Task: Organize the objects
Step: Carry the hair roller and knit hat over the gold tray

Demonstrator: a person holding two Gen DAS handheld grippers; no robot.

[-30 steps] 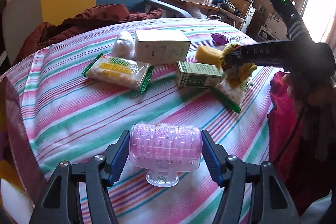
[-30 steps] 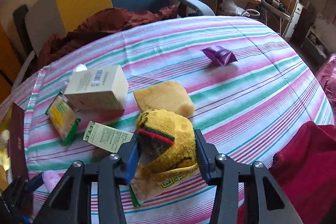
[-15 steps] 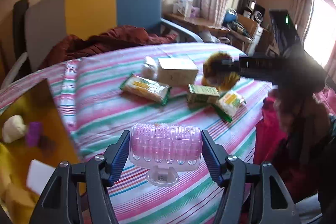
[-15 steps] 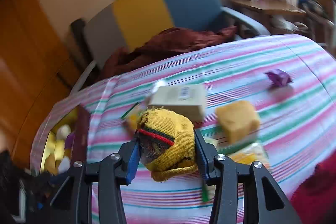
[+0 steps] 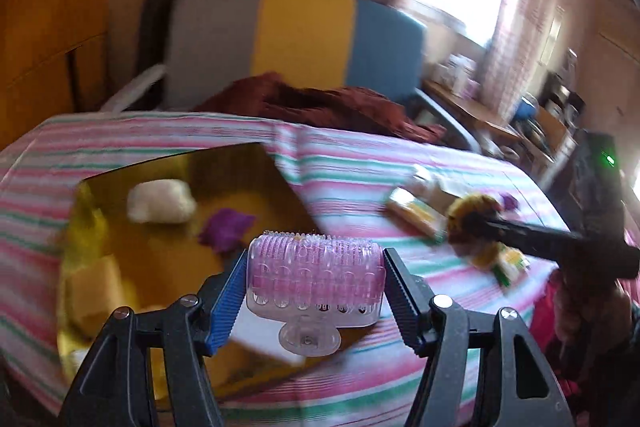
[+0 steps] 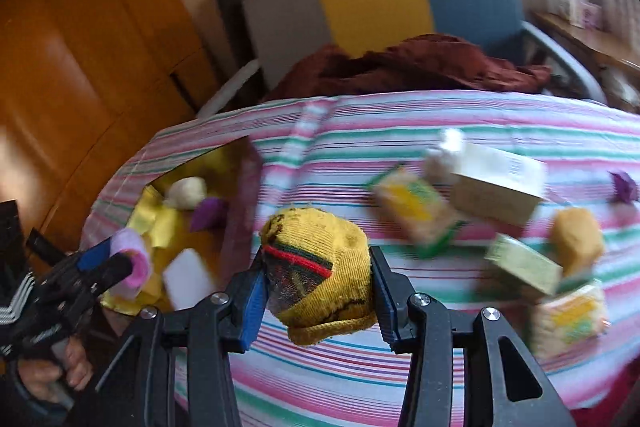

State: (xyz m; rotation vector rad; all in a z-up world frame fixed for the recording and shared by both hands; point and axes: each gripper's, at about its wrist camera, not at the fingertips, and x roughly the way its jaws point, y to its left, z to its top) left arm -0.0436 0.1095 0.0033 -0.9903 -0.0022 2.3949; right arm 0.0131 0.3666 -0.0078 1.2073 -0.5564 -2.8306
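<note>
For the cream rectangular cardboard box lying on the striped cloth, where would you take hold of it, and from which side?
Grip the cream rectangular cardboard box across its shorter width, pads on the two long flat side faces, coming down from above. It lies flat with its broad top face up, so those sides look parallel and reachable. The green-and-yellow snack packet sits close on its left, so approach from the right end.

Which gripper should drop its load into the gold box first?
Left, probably. The left gripper, holding the pink roller, hangs right over the gold box. The right gripper, clamped on the yellow sock, is over striped cloth beside it.
</note>
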